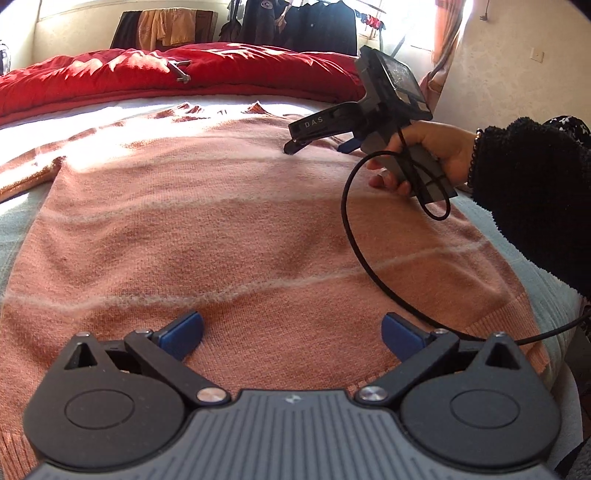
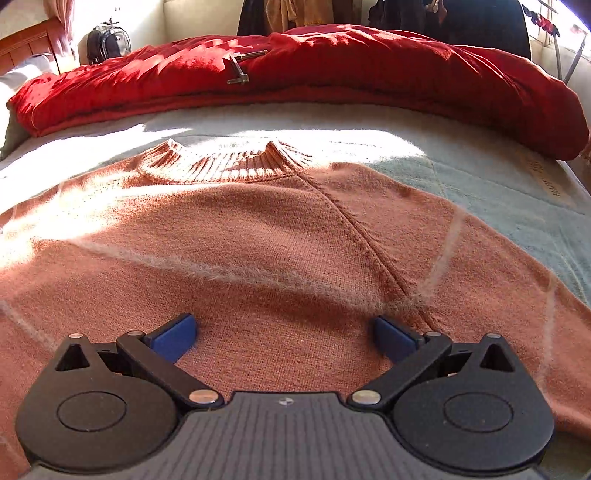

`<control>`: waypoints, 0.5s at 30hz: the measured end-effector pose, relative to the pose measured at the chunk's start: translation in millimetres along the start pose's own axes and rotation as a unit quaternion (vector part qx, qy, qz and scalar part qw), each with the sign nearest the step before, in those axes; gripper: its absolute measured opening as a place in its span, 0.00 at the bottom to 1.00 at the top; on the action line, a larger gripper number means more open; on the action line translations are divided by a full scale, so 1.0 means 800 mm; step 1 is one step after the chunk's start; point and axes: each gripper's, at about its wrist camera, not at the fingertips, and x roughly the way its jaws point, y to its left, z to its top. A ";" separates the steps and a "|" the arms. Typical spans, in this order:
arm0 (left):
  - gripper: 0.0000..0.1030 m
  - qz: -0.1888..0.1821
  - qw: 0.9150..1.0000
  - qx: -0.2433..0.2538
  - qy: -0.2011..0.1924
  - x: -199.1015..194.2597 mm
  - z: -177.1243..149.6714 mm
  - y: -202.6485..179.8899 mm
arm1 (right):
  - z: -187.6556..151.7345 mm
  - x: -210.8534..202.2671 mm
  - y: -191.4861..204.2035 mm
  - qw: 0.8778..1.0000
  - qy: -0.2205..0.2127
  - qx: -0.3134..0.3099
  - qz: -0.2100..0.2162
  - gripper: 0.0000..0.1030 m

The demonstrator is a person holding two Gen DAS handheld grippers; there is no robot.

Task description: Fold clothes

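A salmon-pink knitted sweater (image 2: pixel 258 236) with thin fuzzy white stripes lies spread flat on a pale blue-grey bed cover (image 2: pixel 509 184), its ribbed collar (image 2: pixel 225 162) pointing toward the far side of the bed and a raised seam running diagonally from the collar down to the underarm. Strong sunlight washes out the collar and one shoulder. In the left wrist view the ribbed hem (image 1: pixel 509 332) of the sweater curves along the near edge of the bed.

The left gripper (image 1: pixel 291 330) hangs low over the lower body of the sweater with its two blue-padded fingers (image 1: pixel 184 332) spread wide and nothing between them. The right gripper (image 2: pixel 284 332), seen from its own camera, sits over the chest of the garment just beside the seam, its blue fingers (image 2: pixel 173 334) equally wide apart and empty; whether the pads touch the knit cannot be told. From the left camera that same tool appears at the sweater's far right shoulder, gripped by a hand (image 1: pixel 424 155) in a fluffy black sleeve (image 1: pixel 532 192), a black cable (image 1: pixel 354 236) looping down from it across the fabric.

Beyond the sweater, a rumpled red quilt (image 2: pixel 332 74) is heaped along the far side of the bed, a small metal object (image 2: pixel 240 66) resting on it. Dark and mustard garments (image 1: pixel 295 26) hang against the back wall, and a dark backpack (image 2: pixel 109 40) sits in the corner
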 end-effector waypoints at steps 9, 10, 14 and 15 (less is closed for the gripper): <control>0.99 0.032 0.998 0.025 -0.037 -0.004 0.063 0.033 | 0.060 -0.011 0.032 0.997 0.026 0.033 0.063 1.00; 0.99 0.041 0.998 0.023 -0.036 0.003 0.067 0.038 | 0.069 -0.003 0.038 0.997 0.026 0.038 0.067 1.00; 0.99 0.032 0.999 0.004 -0.032 0.022 0.062 0.059 | 0.101 0.047 0.065 0.998 0.037 0.040 0.041 1.00; 0.99 0.031 0.999 0.005 -0.031 0.024 0.058 0.061 | 0.107 0.061 0.070 0.999 0.038 0.027 0.017 1.00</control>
